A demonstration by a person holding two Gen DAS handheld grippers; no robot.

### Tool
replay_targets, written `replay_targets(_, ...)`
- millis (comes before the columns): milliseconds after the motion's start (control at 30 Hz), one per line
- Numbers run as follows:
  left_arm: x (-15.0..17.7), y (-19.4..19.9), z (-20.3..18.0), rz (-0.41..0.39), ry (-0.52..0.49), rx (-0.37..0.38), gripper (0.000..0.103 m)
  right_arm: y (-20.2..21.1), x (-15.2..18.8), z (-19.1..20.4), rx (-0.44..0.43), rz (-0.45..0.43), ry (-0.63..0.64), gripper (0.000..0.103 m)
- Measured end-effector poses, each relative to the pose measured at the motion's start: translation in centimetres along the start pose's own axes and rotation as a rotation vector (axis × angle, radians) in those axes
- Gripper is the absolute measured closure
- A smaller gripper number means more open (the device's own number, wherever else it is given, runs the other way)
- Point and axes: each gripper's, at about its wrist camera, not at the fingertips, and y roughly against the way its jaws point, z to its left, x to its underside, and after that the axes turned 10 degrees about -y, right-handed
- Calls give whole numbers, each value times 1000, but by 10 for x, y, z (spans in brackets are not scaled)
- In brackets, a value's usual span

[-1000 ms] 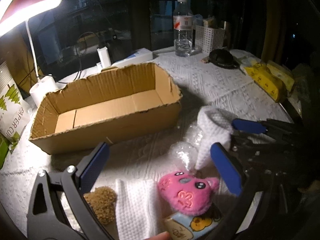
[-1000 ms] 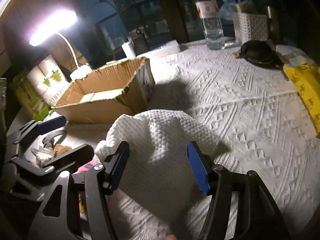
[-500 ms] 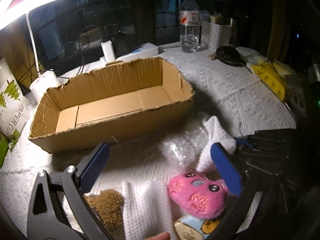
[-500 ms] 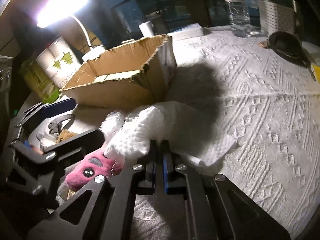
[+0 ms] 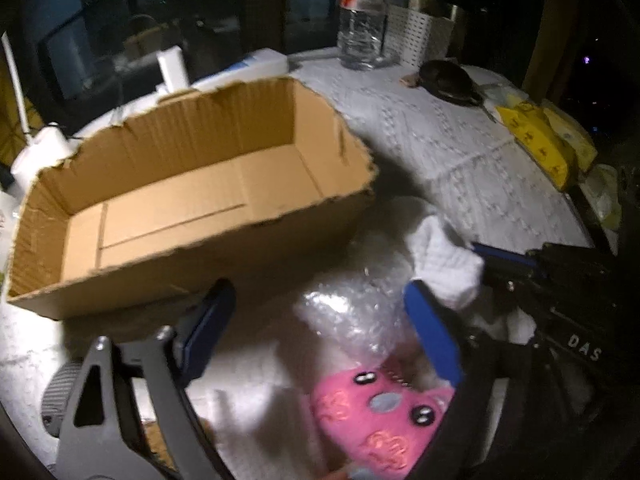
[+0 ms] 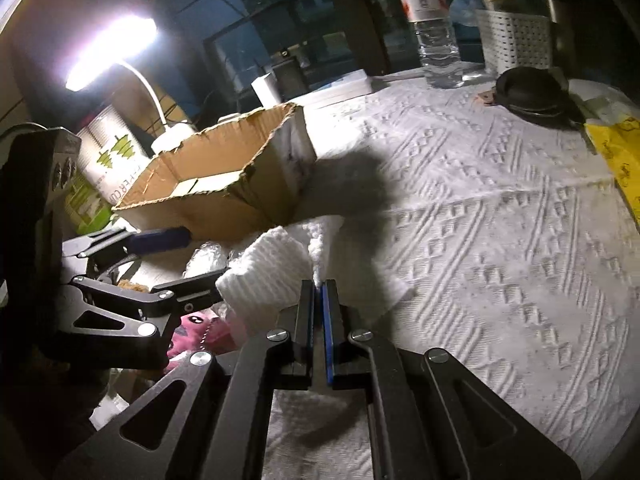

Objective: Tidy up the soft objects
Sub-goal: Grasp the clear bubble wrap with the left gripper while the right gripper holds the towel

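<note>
An open, empty cardboard box (image 5: 192,200) stands on the white tablecloth; the right wrist view shows it (image 6: 224,172) at the left. In front of it lie crumpled bubble wrap (image 5: 352,312), a pink plush toy (image 5: 380,412) and a white knitted cloth (image 5: 444,256). My left gripper (image 5: 320,328) hangs over the bubble wrap and the plush. Its jaws are closing, with the wrap between them and untouched by the pads. My right gripper (image 6: 318,308) is shut on an edge of the white cloth (image 6: 272,276). My left gripper (image 6: 200,256) shows beside it in the right wrist view.
At the back of the table stand a water bottle (image 5: 362,20) and a white perforated basket (image 5: 420,36). A black round object (image 5: 448,82) and yellow packs (image 5: 540,140) lie at the right. A lit desk lamp (image 6: 108,52) and a paper-cup pack (image 6: 108,160) are behind the box.
My right gripper went from open around the white cloth to shut on it. My left gripper moved forward and down over the bubble wrap, and its jaws have narrowed.
</note>
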Motion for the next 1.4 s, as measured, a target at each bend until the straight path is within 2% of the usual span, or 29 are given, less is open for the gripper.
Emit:
replay_targets(33,-1,-1,-2,2,-7,12,25,0,0,-1,3,-1,-1,99)
replay_targets(100,-1,-2,-6,4,-9,52,43,-1,-1,-1,1,0,0,99)
replay_targets(133,-1,-1,-8,5,-9,70,48,0,-1,-2,1,1,2,99)
replay_targets(200,-1,2,-12,-4,-18,81,55,0,-1,-2,2,-1,5,99)
replay_targets(267,0,7,-13,-22,-20,85,58,0,0,-2,7,-6,4,99)
replay_targets(433,2,27,-4,-78,-2,97,59,8,0,-2,31,-35,-13,99)
replay_targets(767,16,70,26,-168,40,45,59,27,-3,13,87,-93,16,99)
replay_targets(933,24,85,40,-203,70,53,59,32,-5,22,127,-117,33,101)
replay_targets(1067,33,81,55,-188,121,69,57,30,-5,25,145,-120,34,101)
replay_targets(1167,40,74,59,-166,132,85,57,24,-1,36,119,-73,63,101)
replay_targets(1233,44,72,60,-165,134,84,56,20,1,44,74,-51,61,95)
replay_targets(1267,45,72,61,-167,138,83,57,18,1,50,47,-35,61,73)
replay_targets(1300,46,72,61,-167,143,84,57,16,2,56,29,-28,63,46)
replay_targets(1333,48,71,62,-168,145,85,57,16,2,62,7,-29,66,40)
replay_targets(1400,49,71,63,-170,146,85,57,14,2,74,-29,-23,77,40)
